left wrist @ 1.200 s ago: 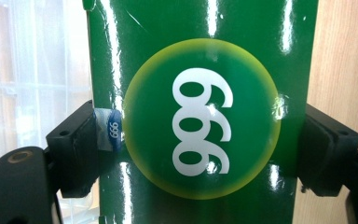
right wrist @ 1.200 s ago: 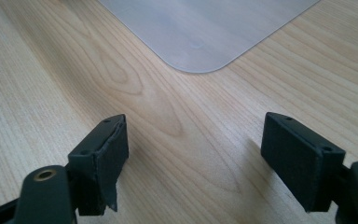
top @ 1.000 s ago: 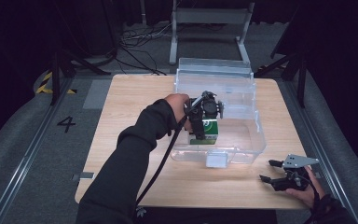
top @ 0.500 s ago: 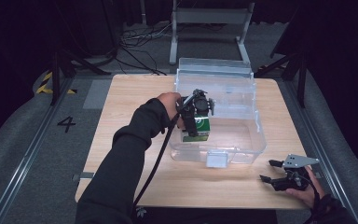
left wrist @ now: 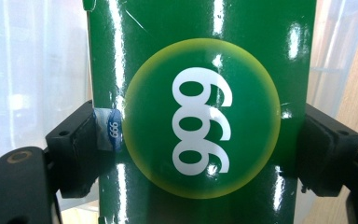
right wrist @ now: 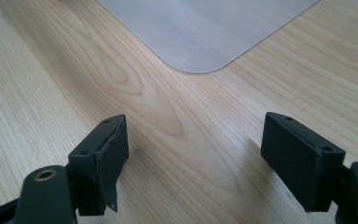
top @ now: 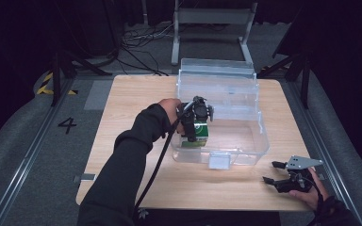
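The left claw (top: 194, 134) squeezes a green box (top: 200, 132). In the left gripper view the two black jaws press on the box's two sides, one on each, and the box (left wrist: 200, 112) stands right between them. A yellow ring with white "666" sits on the box's face, close in front of the claw. A small blue and white sticker (left wrist: 108, 129) touches the jaw on the left of that view.

Around the claw is a clear bin (top: 259, 141). The claw and the box are inside it, near its left wall. I cannot tell if the box touches the bin's floor. Behind the claw, the bin's clear lid (top: 219, 75) stands up and open. A white label (top: 219, 161) is on the bin's front wall, just right of the claw and nearer the person.

A hand (top: 170, 107) holds the claw from the left, and a black sleeve (top: 127, 160) runs back to the person. A black cable (top: 154, 167) hangs from the claw along the sleeve.

The bin sits on a wood table (top: 122, 141).

The right claw (top: 271, 172) is well apart from the left one, near the table's front right corner. Its jaws are wide apart, with nothing between them. It has a grey plate (top: 303, 162) on top, and a hand (top: 311, 190) holds it. In the right gripper view, bare wood (right wrist: 177, 140) lies under the jaws, and ahead of them is a rounded clear corner (right wrist: 200, 32) of plastic.
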A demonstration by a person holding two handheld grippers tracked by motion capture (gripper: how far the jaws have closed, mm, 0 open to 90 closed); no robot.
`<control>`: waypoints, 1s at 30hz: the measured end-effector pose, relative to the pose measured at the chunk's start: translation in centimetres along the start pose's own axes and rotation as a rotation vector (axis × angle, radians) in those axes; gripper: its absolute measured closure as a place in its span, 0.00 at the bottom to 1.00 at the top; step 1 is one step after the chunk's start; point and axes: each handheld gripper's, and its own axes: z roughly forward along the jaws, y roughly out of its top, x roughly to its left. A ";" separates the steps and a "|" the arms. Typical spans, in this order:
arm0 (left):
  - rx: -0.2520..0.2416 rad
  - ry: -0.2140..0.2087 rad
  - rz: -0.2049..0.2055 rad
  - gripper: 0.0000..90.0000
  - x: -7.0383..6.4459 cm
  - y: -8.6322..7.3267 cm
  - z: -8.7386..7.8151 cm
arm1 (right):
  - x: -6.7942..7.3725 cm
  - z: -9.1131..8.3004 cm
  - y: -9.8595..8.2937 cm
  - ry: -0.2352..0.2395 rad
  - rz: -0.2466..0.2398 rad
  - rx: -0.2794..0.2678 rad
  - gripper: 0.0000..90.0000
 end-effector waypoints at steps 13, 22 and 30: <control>0.003 -0.038 -0.007 0.19 -0.1 -1.2 2.2 | 0.0 0.0 0.0 -0.002 -0.003 -0.001 0.26; 0.011 -0.052 0.000 0.19 -0.6 -1.5 3.0 | 0.0 0.0 0.0 -0.003 -0.003 -0.001 0.26; 0.006 -0.060 -0.006 0.19 -0.4 -1.8 3.5 | 0.0 0.0 0.0 -0.001 -0.004 -0.002 0.26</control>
